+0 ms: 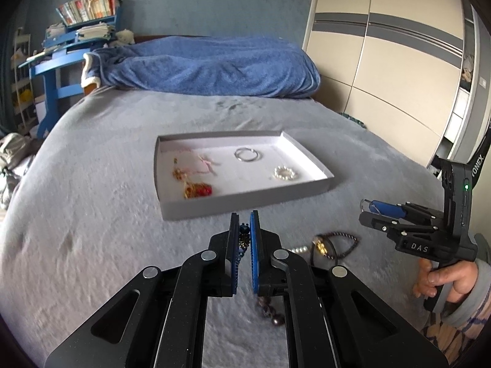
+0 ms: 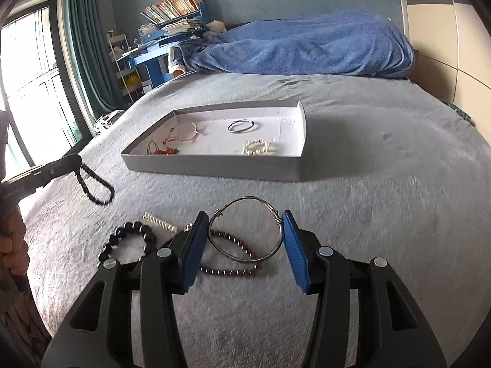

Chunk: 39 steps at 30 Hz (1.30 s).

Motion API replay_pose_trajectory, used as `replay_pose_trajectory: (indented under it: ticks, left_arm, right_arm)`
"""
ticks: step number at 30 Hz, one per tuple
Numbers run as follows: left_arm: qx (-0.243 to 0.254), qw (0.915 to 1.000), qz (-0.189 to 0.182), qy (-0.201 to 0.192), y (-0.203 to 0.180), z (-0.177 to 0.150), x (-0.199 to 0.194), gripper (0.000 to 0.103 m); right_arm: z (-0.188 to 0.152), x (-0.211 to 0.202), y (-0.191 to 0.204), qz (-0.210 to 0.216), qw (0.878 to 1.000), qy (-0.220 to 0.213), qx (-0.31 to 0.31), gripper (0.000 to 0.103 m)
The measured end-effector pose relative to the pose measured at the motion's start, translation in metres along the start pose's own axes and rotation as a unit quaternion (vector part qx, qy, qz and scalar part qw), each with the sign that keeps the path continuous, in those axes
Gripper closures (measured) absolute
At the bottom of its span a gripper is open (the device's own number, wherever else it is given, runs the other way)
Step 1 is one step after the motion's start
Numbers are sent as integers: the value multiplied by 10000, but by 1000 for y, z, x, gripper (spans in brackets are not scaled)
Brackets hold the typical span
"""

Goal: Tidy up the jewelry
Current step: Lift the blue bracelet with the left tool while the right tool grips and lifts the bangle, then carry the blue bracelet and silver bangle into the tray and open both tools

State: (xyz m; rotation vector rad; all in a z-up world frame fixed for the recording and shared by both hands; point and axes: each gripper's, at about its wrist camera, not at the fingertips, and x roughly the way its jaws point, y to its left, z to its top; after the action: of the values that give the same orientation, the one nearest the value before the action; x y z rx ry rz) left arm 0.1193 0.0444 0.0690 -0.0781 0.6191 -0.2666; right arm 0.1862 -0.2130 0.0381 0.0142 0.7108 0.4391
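A grey shallow tray (image 1: 245, 202) (image 2: 214, 168) lies on the bed and holds a silver bangle (image 1: 247, 154), a pearl bracelet (image 1: 286, 173), a pink cord bracelet (image 2: 184, 132) and red-and-gold pieces (image 1: 198, 190). My left gripper (image 1: 244, 230) is shut on a dark beaded bracelet (image 1: 244, 239), which hangs from it above the bed in the right wrist view (image 2: 93, 184). My right gripper (image 2: 245, 230) is open around a silver wire bangle (image 2: 245, 230) lying on the blanket. Its pads stand on either side of the bangle.
Loose on the grey blanket (image 2: 383, 199): a large black bead bracelet (image 2: 129, 242), a pearl strand (image 2: 159, 222), a dark red bead bracelet (image 2: 230, 268). A blue duvet (image 1: 208, 64) lies at the head of the bed. A wardrobe (image 1: 383, 61) stands on the right.
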Motion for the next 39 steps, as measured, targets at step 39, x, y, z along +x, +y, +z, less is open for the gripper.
replay_pose_trajectory:
  ticks: [39]
  left_arm:
    - [211,9979,-124,596,-13,76,160,96]
  right_arm:
    - [98,165,-6,-98,9915,1219,-436,54]
